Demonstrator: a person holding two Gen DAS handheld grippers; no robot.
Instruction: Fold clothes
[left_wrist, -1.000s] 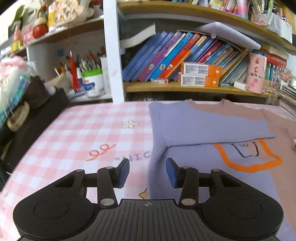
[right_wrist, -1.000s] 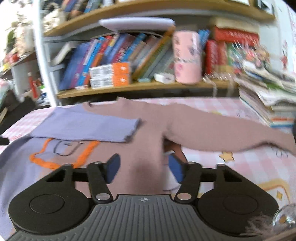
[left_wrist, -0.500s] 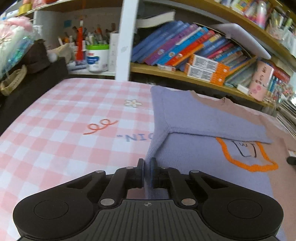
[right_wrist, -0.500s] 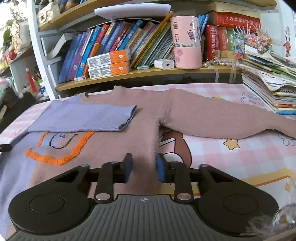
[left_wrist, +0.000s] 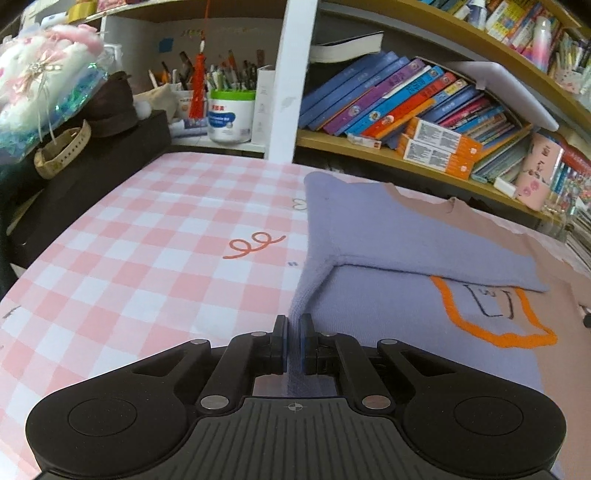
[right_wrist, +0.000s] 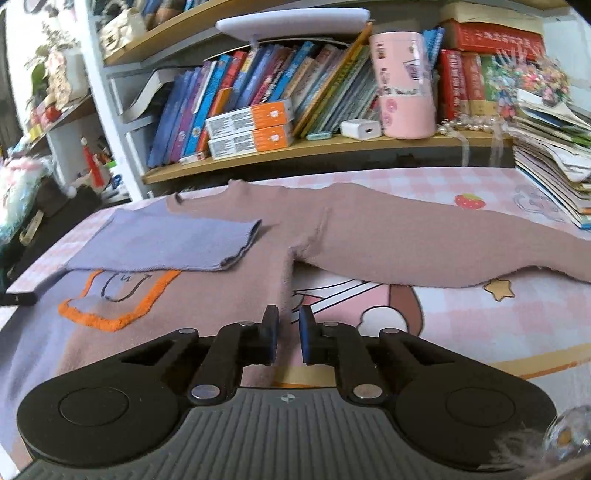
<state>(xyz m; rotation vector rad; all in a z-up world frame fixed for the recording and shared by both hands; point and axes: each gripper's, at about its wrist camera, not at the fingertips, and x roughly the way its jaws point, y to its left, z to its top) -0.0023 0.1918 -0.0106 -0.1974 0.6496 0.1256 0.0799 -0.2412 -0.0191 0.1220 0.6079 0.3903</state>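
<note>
A sweater lies flat on the pink checked tablecloth, lavender on its left half and dusty pink on its right half, with an orange-outlined patch. Its lavender sleeve is folded across the chest. The pink sleeve stretches out to the right. My left gripper is shut on the sweater's left side edge, which rises slightly into the pads. My right gripper sits at the sweater's right side edge. Its jaws are closing with the edge between them and a narrow gap still showing.
A bookshelf full of books runs along the table's far side. A black box with a plush toy borders the left edge. A white tub of pens stands behind it. A stack of books lies at the far right.
My left gripper slid in to the sweater's left edge and shut on it. The right gripper's jaws narrowed from wide open around the right edge without shifting.
</note>
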